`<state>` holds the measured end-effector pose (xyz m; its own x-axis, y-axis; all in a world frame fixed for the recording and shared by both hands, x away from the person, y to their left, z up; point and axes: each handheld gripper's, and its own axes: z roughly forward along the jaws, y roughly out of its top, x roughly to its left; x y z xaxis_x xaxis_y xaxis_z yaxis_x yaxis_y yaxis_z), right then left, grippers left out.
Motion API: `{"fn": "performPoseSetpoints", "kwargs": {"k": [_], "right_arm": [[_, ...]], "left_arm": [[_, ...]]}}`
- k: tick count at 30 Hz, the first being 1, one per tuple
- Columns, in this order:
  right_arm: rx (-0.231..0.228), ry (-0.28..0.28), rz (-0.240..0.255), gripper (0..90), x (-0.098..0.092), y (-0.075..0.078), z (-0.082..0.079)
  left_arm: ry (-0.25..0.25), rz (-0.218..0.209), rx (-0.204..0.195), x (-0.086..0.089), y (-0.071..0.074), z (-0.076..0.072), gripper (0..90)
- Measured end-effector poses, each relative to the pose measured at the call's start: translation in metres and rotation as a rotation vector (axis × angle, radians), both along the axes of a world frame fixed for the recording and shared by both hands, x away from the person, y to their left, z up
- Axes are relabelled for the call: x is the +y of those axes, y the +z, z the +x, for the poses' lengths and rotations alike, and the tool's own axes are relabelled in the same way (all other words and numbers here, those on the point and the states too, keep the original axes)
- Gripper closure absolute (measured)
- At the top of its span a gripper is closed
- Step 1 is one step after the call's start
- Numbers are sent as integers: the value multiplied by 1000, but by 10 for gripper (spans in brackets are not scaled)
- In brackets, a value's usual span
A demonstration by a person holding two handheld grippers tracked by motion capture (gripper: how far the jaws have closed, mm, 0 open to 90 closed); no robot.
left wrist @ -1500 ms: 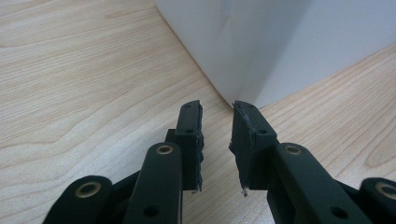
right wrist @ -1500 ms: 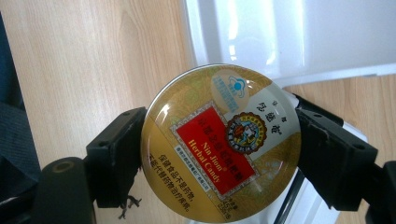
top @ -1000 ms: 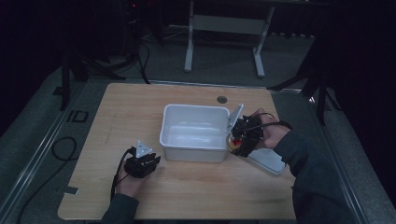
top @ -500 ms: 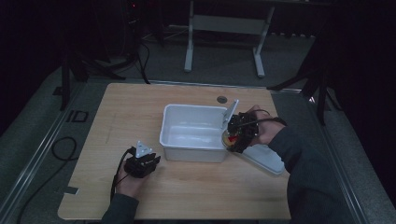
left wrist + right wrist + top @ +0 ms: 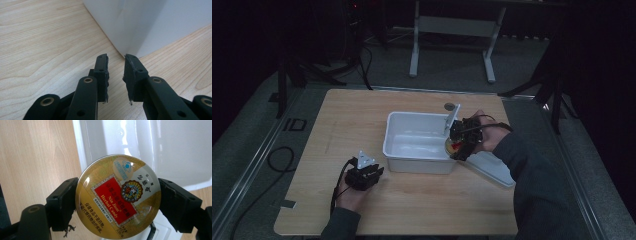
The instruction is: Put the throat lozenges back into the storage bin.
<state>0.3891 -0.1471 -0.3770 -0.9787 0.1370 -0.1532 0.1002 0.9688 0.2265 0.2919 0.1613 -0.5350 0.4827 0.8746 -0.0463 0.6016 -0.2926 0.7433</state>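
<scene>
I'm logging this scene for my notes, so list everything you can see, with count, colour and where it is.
Table: one, light wood, under everything.
Bin: one, white, mid-table, nothing visible inside.
Lid: one, white, flat, right of the bin.
Candy tin: one, gold and red, round, at the bin's right rim.
Round disc: one, dark, behind the bin.
Frame: one, grey, on the floor beyond.
Left gripper: black, slightly open, holding nothing, at the bin's near-left corner.
Right gripper: black, clamping the tin.

My left fingers [image 5: 103, 72] meet the white bin [image 5: 140, 22] corner; bare table [image 5: 37, 45] lies open leftward.
</scene>
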Motion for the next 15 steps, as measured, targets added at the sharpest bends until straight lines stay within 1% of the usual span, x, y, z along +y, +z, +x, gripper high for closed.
{"fn": "performPoseSetpoints", "kwargs": {"k": [3, 9, 13, 15], "right_arm": [[-3, 5, 4, 202, 3, 0, 2], [-2, -3, -5, 203, 9, -2, 4], [2, -17, 0, 202, 11, -4, 7], [0, -14, 1, 202, 12, -4, 8]], "left_arm": [[-1, 0, 0, 0, 0, 0, 729], [0, -2, -1, 1, 0, 0, 728], [-1, 0, 0, 0, 0, 0, 728], [-1, 0, 0, 0, 0, 0, 729]]}}
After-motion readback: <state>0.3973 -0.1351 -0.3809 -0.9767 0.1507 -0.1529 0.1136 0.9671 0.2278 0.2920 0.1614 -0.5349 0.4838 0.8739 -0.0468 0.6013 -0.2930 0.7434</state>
